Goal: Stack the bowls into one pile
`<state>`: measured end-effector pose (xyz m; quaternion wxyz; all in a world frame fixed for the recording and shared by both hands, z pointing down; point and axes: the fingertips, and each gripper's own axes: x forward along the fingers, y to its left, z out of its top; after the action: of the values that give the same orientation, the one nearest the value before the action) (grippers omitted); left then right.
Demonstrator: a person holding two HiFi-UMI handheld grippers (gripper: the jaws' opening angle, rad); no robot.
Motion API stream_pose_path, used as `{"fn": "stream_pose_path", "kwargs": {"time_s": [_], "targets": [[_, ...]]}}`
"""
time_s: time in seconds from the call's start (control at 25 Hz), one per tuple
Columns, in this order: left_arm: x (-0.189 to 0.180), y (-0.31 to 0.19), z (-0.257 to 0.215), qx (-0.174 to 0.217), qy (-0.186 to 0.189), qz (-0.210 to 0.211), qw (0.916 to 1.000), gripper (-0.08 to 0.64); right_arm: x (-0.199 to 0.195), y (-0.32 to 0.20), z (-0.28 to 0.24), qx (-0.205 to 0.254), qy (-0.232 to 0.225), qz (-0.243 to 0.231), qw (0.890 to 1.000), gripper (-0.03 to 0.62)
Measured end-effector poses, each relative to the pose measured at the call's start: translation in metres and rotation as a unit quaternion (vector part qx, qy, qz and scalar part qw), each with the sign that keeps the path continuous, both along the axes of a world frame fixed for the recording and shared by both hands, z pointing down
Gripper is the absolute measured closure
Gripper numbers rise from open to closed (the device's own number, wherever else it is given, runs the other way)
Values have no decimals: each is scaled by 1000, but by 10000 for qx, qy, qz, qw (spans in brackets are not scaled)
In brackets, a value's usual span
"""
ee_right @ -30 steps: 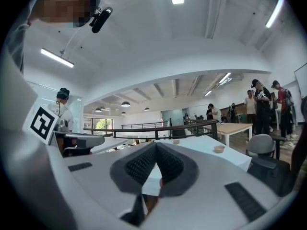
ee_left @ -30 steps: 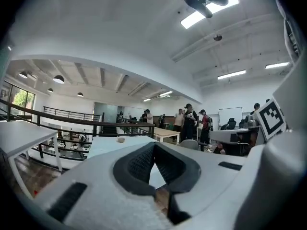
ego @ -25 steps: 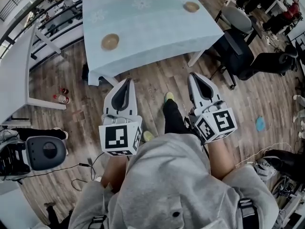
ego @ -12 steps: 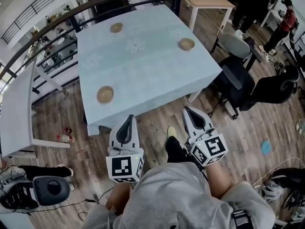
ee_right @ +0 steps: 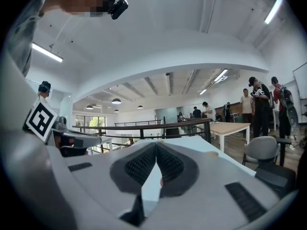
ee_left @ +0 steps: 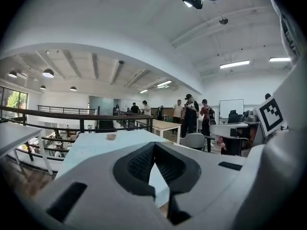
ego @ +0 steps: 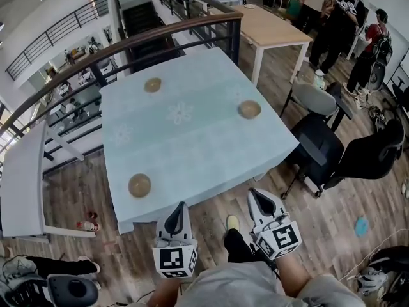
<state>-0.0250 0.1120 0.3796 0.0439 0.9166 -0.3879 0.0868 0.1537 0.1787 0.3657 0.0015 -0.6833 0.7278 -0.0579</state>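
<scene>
Bowls not stacked: three small round tan bowls sit well apart on the square table under a light-blue cloth [ego: 192,149]. Positions: front-left bowl [ego: 139,185] near the table's near-left corner, far bowl [ego: 152,84] by the back edge, right bowl [ego: 249,109] toward the right edge. Grey left gripper [ego: 181,206] with marker cube is at the table's near edge, jaws closed tip to tip, nothing between them. Matching right gripper [ego: 256,194] alongside is closed too, empty. Grey chair [ego: 317,98] stands right of the table.
</scene>
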Motion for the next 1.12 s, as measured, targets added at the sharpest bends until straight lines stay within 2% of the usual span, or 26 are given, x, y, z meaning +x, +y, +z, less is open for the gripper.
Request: {"fn": "stream_pose_path", "kwargs": {"time_s": [0.16, 0.52, 1.12], "targets": [[20, -29, -3, -36, -15, -24, 10000, 545, 26, -29, -7, -1, -132, 55, 9999, 566], [77, -85, -21, 15, -36, 21, 10000, 545, 79, -89, -24, -8, -58, -40, 10000, 566], [149, -142, -39, 75, -84, -408, 9991, 545, 184, -154, -34, -2, -66, -302, 9995, 566]]}}
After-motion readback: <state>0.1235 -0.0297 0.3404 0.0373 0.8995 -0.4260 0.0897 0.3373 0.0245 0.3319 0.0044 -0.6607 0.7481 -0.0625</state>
